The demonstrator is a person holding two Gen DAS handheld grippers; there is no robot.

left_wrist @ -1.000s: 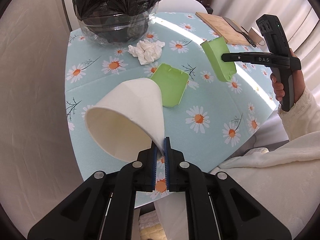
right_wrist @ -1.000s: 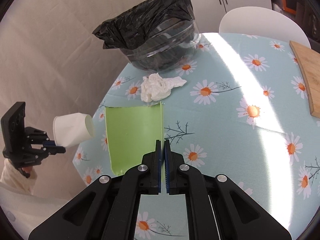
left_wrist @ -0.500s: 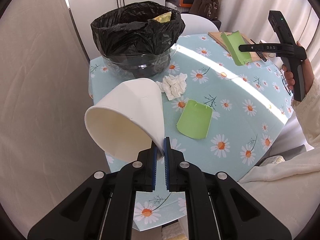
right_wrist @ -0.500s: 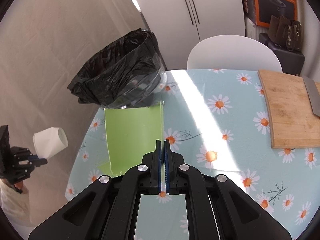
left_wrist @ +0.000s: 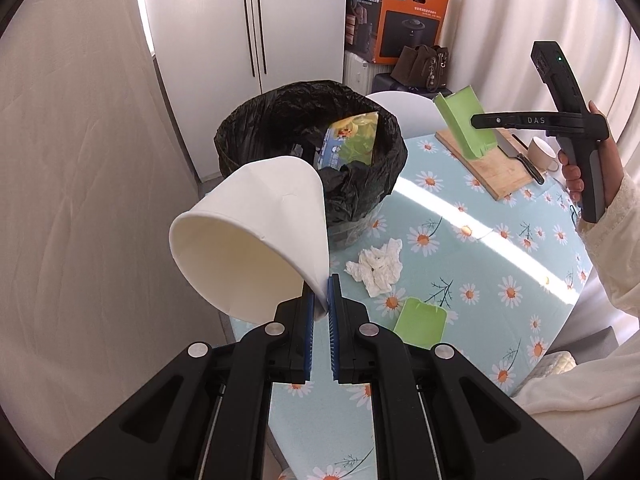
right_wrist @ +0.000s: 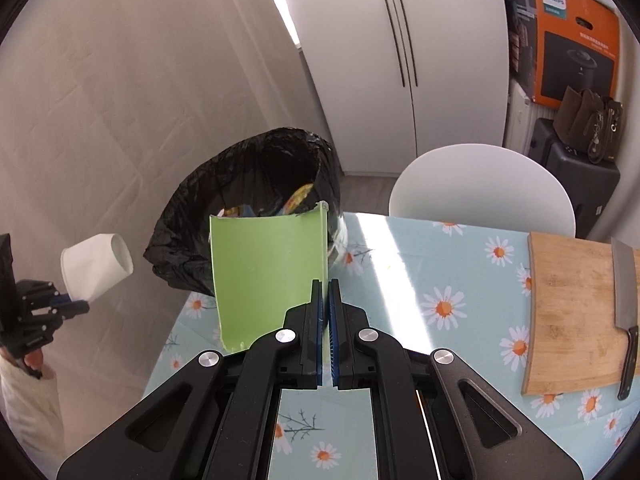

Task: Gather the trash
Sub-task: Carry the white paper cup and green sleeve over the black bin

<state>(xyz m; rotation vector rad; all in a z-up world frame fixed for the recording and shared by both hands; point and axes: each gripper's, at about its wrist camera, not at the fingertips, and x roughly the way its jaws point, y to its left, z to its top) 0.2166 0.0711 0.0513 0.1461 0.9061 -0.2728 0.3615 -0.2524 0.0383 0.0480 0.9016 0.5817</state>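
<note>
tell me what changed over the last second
Both grippers rose away from the table, carrying their loads up toward the bin. The left gripper has kept the paper cup pinched by its wall; the right gripper has kept the green piece. Nothing was grabbed or released. The tissue and the second green piece stayed on the table.

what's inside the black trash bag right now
Inside the black trash bag lies a colourful printed wrapper. Anything beneath it is hidden by the wrapper and folds.
</note>
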